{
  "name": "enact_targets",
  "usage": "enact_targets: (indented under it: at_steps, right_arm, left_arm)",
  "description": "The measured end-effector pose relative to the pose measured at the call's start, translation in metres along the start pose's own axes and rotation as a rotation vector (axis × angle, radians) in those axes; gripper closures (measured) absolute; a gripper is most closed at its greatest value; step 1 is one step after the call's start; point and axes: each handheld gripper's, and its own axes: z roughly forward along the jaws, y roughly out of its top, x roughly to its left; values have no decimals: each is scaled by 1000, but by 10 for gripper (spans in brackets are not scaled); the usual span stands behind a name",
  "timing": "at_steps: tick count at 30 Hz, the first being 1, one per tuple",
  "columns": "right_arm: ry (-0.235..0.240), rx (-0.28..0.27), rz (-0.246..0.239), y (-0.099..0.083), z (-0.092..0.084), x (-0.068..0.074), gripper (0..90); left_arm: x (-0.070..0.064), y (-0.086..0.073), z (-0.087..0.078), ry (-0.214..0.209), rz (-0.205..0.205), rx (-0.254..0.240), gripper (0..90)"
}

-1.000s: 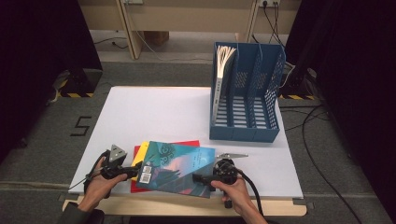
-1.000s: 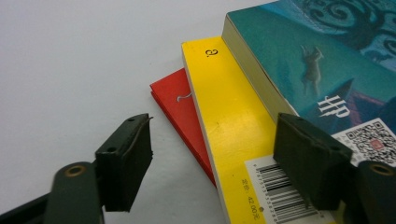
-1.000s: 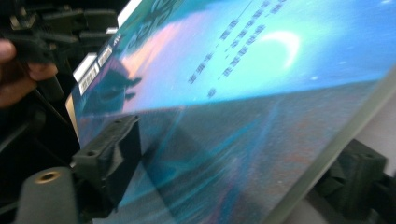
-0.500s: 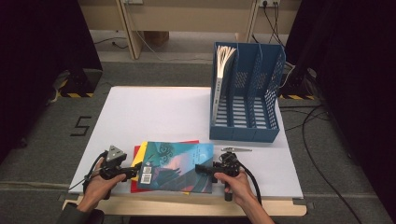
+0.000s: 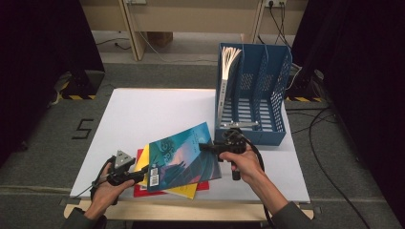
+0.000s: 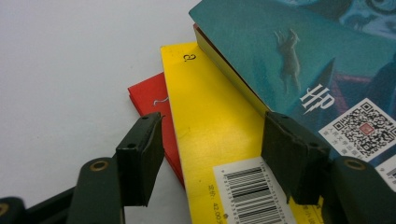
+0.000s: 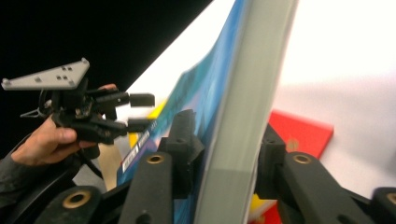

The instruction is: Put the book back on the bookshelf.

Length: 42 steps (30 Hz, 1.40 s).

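Your right gripper (image 5: 206,147) is clamped on the right edge of the teal book (image 5: 184,157), its jaws having just closed onto it; in the right gripper view the two pads press on either side of the book's (image 7: 243,107) page block, and the book stands tilted, that edge lifted off the white table (image 5: 143,114) while the other edge rests low on the pile. Your left gripper (image 5: 141,175) sits at the pile's left side, and its jaws have just been narrowing around the near corner of the yellow book (image 6: 210,121), with the red book (image 6: 149,100) underneath; you cannot tell whether its pads press on anything. Just behind your right hand (image 5: 243,162) stands the blue file rack (image 5: 258,90), holding papers in its left slot.
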Motion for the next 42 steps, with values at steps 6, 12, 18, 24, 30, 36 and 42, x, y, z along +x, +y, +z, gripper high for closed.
enact_targets:
  at_steps: [6, 12, 18, 24, 30, 36, 42]
  right_arm:
    - [-27, 39, -122, 41, 1, 25, 697]
    - [-87, 124, -275, 97, 16, 64, 717]
    - [-93, 191, -381, 115, 36, 105, 696]
    - [-65, 194, -382, 107, 36, 138, 558]
    - [-57, 175, -375, 94, 22, 144, 527]
    - [-31, 173, -390, 87, 19, 145, 496]
    - [16, 172, -400, 82, 16, 152, 447]
  left_arm:
    - [-9, 3, 6, 4, 4, -13, 327]
    - [-22, 8, 18, 19, 1, -26, 177]
    - [-26, 10, 21, 70, -10, -33, 141]
    - [-25, 6, 18, 75, -40, -40, 155]
    - [-24, 5, 17, 68, -58, -38, 152]
    - [-24, 5, 18, 64, -53, -37, 145]
    - [-20, 4, 17, 64, -63, -37, 148]
